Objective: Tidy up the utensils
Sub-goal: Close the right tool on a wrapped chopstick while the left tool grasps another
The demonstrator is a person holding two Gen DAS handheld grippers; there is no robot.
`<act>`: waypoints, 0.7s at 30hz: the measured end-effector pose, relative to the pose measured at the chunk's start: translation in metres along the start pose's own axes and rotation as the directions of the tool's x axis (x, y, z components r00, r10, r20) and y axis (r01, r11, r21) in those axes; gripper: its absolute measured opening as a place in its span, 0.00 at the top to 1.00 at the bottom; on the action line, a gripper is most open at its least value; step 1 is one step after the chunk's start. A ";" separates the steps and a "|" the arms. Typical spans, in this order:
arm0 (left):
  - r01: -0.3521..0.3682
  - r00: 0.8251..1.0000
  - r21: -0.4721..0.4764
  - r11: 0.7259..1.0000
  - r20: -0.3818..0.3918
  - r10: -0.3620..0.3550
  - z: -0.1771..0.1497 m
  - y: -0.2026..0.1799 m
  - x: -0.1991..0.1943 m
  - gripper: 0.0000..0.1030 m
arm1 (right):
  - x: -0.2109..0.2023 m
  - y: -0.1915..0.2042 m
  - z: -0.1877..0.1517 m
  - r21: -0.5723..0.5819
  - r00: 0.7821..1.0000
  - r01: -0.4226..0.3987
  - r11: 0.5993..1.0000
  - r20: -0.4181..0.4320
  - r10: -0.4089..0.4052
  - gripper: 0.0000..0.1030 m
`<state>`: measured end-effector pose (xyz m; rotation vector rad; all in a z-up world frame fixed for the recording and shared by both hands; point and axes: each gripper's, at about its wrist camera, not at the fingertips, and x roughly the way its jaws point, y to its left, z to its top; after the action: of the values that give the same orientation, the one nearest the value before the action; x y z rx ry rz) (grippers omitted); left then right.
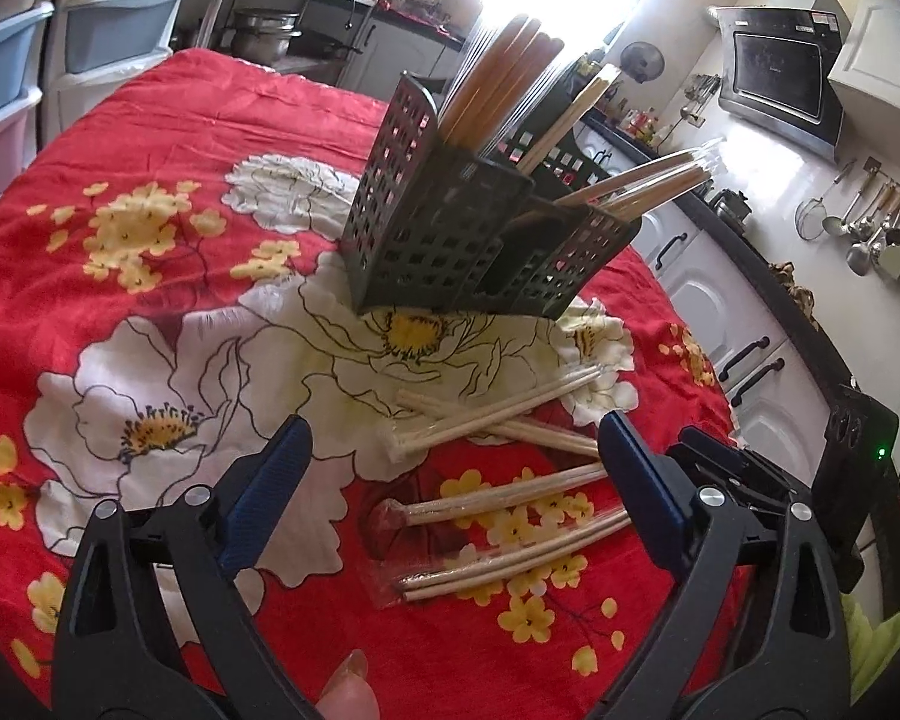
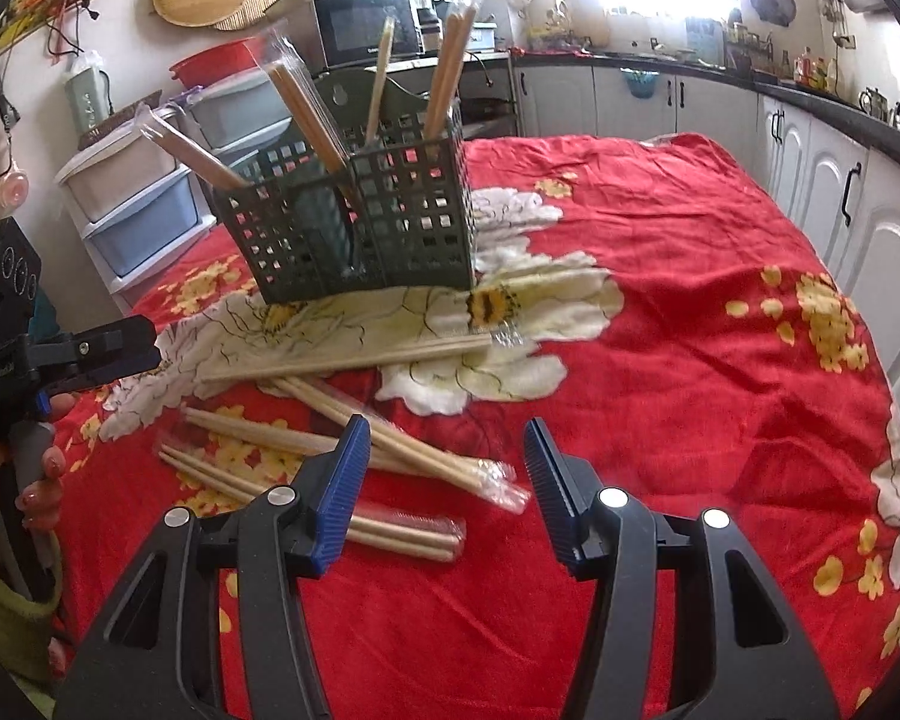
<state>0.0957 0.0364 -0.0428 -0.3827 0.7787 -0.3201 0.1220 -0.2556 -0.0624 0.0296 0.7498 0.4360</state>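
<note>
partly done: several wrapped chopstick pairs already stand in the black holder [image 1: 480, 240], ahead of both grippers. four or so wrapped pairs [image 2: 390, 444] are left on the red cloth [image 2: 690, 360], just ahead. left gripper [image 1: 456, 480] and right gripper [image 2: 447, 468] both spread, empty.

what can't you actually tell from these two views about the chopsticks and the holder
- Holder interior: the perforated walls hide the lower ends of the standing chopsticks, so the count per compartment is unclear in both views.
- Loose chopstick packs on the cloth: the right gripper finger covers part of them in the right wrist view; the exact count is uncertain.
- Left wrist view: window glare washes out the tops of the tallest sticks.
- Left gripper: open, nothing held.
</note>
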 end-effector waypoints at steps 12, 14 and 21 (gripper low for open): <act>0.054 0.995 -0.097 0.994 -0.075 -0.062 -0.006 0.022 0.022 0.36 | 0.012 -0.023 -0.009 0.103 0.997 -0.033 0.994 -0.066 0.040 0.55; 0.061 0.994 -0.108 0.992 -0.079 -0.070 -0.006 0.026 0.025 0.38 | 0.014 -0.026 -0.010 0.120 0.995 -0.053 0.991 -0.075 0.062 0.63; 0.071 0.993 -0.116 0.991 -0.085 -0.081 -0.004 0.027 0.030 0.43 | 0.015 -0.030 -0.012 0.149 0.993 -0.081 0.986 -0.078 0.093 0.74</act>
<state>0.1169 0.0472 -0.0761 -0.5080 0.8741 -0.3674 0.1350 -0.2789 -0.0858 0.1824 0.8651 0.4670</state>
